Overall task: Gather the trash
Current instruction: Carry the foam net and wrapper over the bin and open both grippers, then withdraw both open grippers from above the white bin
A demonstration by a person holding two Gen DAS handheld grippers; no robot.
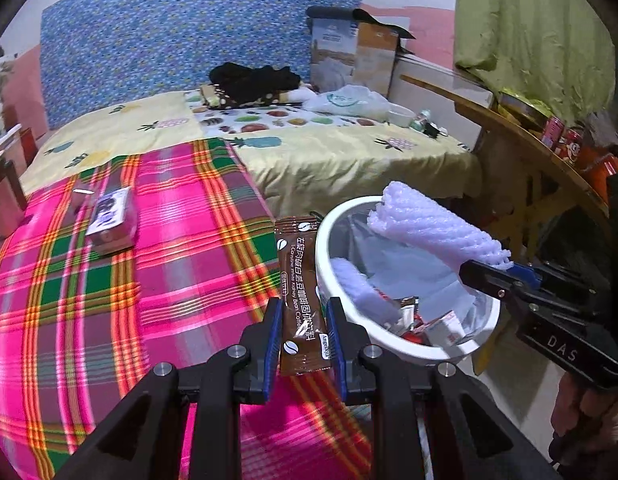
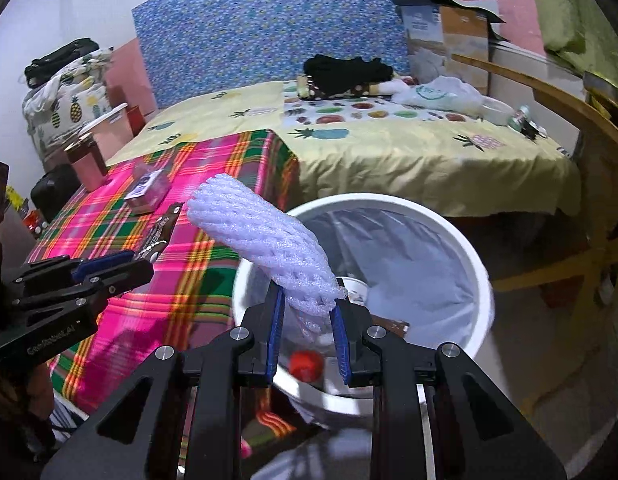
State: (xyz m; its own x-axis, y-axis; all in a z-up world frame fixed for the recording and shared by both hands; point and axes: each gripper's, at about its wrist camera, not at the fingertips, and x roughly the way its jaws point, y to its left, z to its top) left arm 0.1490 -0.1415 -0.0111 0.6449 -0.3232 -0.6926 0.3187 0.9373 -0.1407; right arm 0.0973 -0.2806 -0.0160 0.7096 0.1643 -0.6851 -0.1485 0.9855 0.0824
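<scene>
Left claw [image 1: 303, 332]: closed on brown coffee sachet [image 1: 301, 300] near its lower end, over the plaid worktop [image 1: 109, 300] beside the bin; thin, light, slick, likely floppy.

Right claw [image 2: 309, 320]: pinches white foam net [image 2: 265, 248] above white bin [image 2: 481, 280]; soft, springy, featherlight; end grip suffices.

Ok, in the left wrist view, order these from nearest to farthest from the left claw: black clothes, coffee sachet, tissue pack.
1. Coffee sachet, held in the left claw.
2. Tissue pack, ahead left on the plaid cloth.
3. Black clothes, far end of the bed.
</scene>
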